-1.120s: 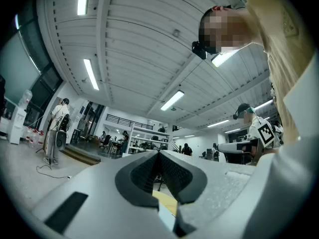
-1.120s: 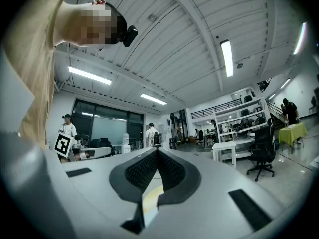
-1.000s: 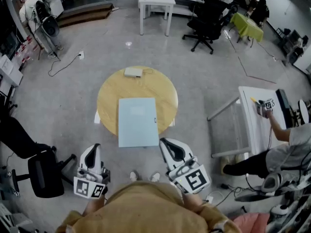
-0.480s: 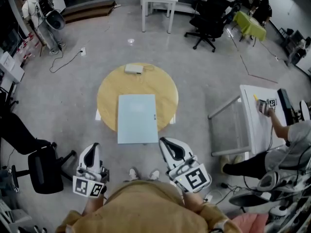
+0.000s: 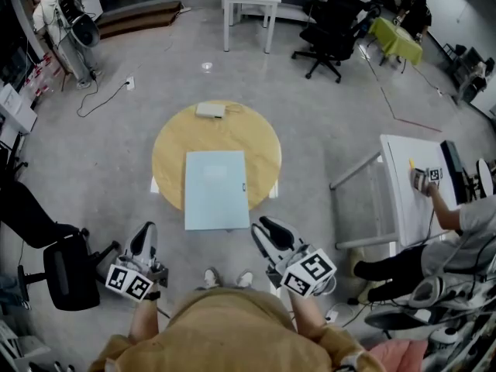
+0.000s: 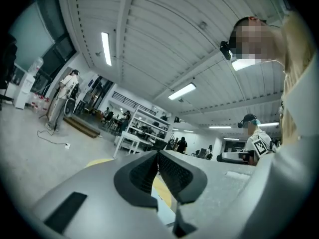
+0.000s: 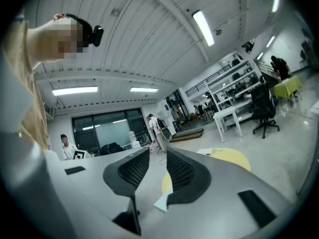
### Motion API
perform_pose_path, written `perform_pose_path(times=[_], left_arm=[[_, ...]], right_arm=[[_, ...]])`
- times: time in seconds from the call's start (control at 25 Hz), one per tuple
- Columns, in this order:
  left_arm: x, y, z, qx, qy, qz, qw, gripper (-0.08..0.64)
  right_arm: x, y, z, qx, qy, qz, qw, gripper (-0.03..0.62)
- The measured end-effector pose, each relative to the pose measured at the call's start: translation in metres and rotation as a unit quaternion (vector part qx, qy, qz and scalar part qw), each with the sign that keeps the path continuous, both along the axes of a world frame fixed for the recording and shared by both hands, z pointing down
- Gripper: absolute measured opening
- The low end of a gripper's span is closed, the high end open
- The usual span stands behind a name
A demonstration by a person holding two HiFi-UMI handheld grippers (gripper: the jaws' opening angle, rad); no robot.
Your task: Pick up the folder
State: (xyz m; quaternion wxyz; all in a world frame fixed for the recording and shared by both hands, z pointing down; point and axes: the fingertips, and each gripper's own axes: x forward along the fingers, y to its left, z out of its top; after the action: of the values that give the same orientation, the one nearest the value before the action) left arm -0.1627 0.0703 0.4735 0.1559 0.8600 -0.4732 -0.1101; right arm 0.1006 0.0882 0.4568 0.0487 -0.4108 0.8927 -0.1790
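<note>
Here, the left gripper (image 5: 144,233) hangs at the person's left, over the floor and pointing forward. Its jaws are clenched together with nothing in them. Ahead and to its right, the pale blue folder (image 5: 215,189) lies flat on the round yellow worktop (image 5: 172,149). The folder's near end sticks out past the rim toward the person, and neither gripper touches it. A small white box (image 5: 210,110) sits at the worktop's far edge, apart from the folder. The right gripper (image 5: 266,233) is near the folder's near right corner and also points forward. Its jaws are opening, with a narrow gap between them and nothing in that gap. Farther right, a seated person (image 5: 471,225) reaches onto a white table (image 5: 404,201).
</note>
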Motion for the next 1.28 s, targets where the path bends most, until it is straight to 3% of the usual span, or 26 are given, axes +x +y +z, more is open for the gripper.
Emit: perform_pose_path(times=[0.04,0.16,0.28,0.4,0.52,0.72,0.88,1.28], left_arm=[[-0.001,-0.003,0.004,-0.006,0.003,0.003,1.0,0.003],[-0.003,-0.012,0.024,-0.029,-0.004,0.017,0.9994,0.003],[-0.003,-0.024,0.07,-0.085,0.002,0.042,0.9955,0.013],[0.004,-0.034,0.12,-0.143,0.01,0.08,0.9865,0.096],[0.009,-0.041,0.149,-0.173,-0.001,0.099,0.98,0.142],[0.013,-0.041,0.181,-0.201,0.01,0.108,0.9736,0.183],[0.017,-0.045,0.207,-0.23,0.021,0.1,0.9679,0.224],[0.005,-0.034,0.215,-0.231,0.039,0.06,0.9704,0.241]], right_arm=[[0.0,-0.001,0.004,-0.011,-0.009,-0.002,1.0,0.116],[-0.002,-0.004,0.019,-0.036,-0.01,-0.005,0.999,0.13],[-0.005,-0.011,0.051,-0.088,-0.035,-0.015,0.995,0.164],[-0.008,-0.021,0.084,-0.135,-0.047,-0.015,0.99,0.186],[-0.01,-0.025,0.099,-0.153,-0.048,-0.002,0.987,0.187],[-0.013,-0.017,0.126,-0.176,-0.034,-0.012,0.984,0.215],[0.006,-0.024,0.157,-0.205,-0.048,-0.006,0.977,0.229],[0.002,-0.021,0.173,-0.226,-0.056,-0.019,0.972,0.229]])
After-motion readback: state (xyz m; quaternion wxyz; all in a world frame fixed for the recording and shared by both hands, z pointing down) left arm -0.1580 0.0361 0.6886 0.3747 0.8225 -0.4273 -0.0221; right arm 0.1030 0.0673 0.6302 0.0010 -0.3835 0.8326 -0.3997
